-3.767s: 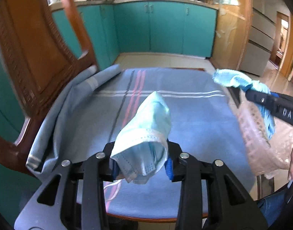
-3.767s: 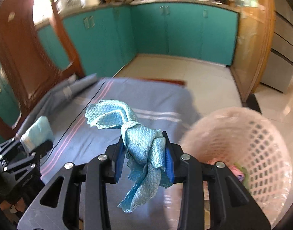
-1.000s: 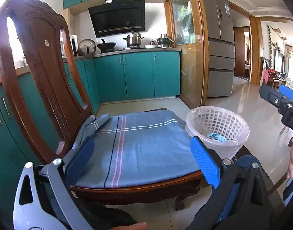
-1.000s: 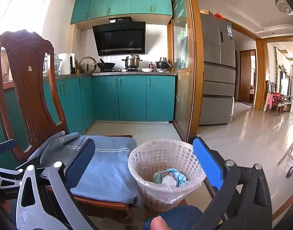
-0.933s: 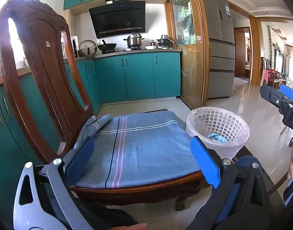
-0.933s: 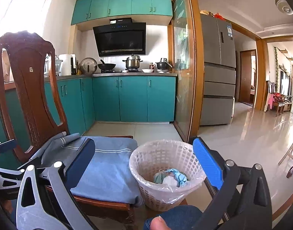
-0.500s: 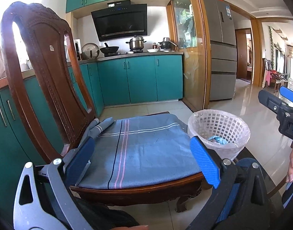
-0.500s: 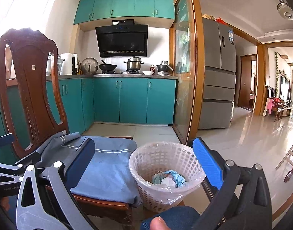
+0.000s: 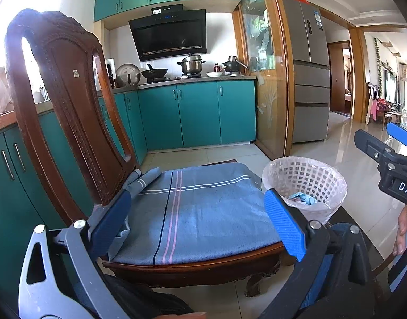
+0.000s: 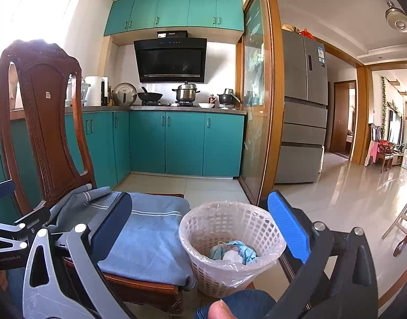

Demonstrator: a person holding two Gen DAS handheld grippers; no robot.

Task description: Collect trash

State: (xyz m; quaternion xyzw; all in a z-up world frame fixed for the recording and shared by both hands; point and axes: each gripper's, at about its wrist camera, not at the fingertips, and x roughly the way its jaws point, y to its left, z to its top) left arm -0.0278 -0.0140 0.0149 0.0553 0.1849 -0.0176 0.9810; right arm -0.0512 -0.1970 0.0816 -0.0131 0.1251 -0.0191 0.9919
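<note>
The left tool (image 9: 198,222) is held wide open and empty, with the cloth-covered chair seat (image 9: 203,207) framed between its fingers and the white basket (image 9: 304,183) seen just beyond its right finger. The right tool (image 10: 203,228) is likewise spread wide and grips nothing. The basket is framed directly ahead between its fingers, and the blue trash (image 10: 234,250) is seen lying inside.
</note>
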